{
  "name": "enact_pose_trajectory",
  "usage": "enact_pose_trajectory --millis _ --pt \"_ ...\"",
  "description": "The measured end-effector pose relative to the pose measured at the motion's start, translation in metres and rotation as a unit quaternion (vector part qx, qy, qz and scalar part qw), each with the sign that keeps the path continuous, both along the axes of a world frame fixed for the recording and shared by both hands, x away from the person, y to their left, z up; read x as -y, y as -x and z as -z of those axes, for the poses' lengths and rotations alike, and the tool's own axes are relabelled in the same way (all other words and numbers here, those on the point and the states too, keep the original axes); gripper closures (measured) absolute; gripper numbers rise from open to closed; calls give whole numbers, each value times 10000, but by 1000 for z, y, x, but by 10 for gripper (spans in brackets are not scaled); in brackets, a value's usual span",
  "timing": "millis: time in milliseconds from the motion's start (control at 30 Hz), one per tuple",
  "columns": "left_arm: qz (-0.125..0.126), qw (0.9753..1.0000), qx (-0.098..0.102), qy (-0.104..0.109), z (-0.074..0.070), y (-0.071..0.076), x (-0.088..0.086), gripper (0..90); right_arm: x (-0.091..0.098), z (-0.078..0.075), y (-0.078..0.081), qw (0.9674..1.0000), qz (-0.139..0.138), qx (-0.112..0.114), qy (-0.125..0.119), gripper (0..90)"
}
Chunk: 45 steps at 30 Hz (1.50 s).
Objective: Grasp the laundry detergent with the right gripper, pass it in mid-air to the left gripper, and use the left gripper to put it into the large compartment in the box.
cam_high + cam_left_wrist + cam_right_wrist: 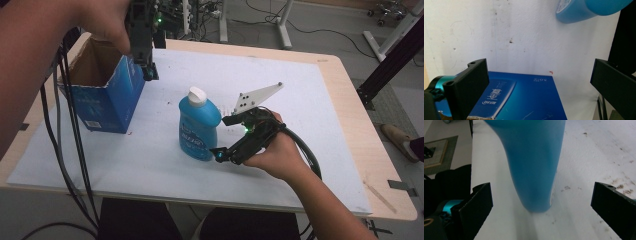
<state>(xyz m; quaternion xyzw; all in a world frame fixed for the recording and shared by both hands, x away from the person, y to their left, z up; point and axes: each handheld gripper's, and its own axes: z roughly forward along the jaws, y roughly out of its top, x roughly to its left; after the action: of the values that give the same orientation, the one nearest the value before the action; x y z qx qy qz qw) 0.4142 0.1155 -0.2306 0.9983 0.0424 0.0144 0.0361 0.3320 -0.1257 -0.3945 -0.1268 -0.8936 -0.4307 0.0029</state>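
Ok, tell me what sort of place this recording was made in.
Probably a lab or workshop test bench. A pale wooden table carries a white mat, cables trail over the grey floor beyond, and white metal stand legs rise behind.

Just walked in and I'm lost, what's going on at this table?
A person works with a gripper in each hand. The right gripper is open, its jaws spread on either side of an upright blue bottle with a white cap, not yet closed on it. The left gripper hangs open at the edge of an open blue box standing on the white mat.
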Motion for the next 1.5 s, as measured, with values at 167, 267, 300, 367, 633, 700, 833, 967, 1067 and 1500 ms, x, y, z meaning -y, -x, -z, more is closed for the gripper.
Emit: enact_pose_trajectory --millis 167,267,300,367,633,700,833,967,1067,1500 --pt "1 10000 20 21 -1 1 1 18 -9 5 0 9999 -22 15 -113 31" --pt "-2 10000 9 8 -1 2 0 18 -16 8 2 9999 -29 32 -146 31" --pt "0 10000 -7 7 -1 2 0 18 -18 9 2 9998 -20 3 -179 31" --pt "-7 10000 -8 -8 -1 2 -1 18 -22 11 3 9997 26 40 -243 31" --pt "-27 10000 -20 39 1 2 -5 17 -30 15 5 9984 167 155 -521 31" --pt "-34 10000 -23 9 2 2 -6 18 -31 17 6 9980 229 194 -556 31" --pt "-53 10000 -20 44 2 1 -9 18 -34 19 6 9969 307 197 -697 32" --pt "-64 10000 -16 46 3 1 -11 18 -36 20 6 9958 355 189 -822 34" --pt "-70 10000 -20 49 4 1 -12 18 -37 22 6 9951 361 235 -886 36" --pt "-114 9999 -31 42 6 1 -16 18 -37 27 5 9924 506 307 -1083 143"
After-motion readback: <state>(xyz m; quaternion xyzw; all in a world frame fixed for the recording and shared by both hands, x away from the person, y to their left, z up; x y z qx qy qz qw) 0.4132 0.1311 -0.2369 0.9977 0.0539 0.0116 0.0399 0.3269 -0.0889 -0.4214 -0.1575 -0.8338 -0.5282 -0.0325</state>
